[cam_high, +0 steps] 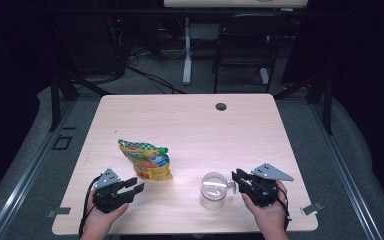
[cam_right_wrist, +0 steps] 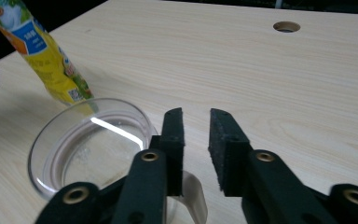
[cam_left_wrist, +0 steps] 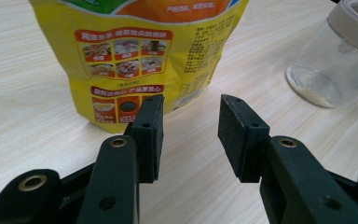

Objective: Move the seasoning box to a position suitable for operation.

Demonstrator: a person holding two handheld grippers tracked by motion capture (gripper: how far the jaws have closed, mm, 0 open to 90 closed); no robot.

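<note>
Pale wooden desk (cam_high: 190,125) carries a yellow seasoning pouch (cam_high: 146,160) left of centre and a clear glass jar (cam_high: 213,190) with a side handle near the front edge, well apart from each other.

Risk: the jar is light and open-topped; a glancing contact on its handle could tip or slide it. The pouch may fold if gripped only at its bottom edge.

Left gripper (cam_left_wrist: 191,123): fingers parted, empty, just short of the pouch. Right gripper (cam_right_wrist: 196,140): fingers narrowly parted over the jar handle, grasping nothing.
</note>
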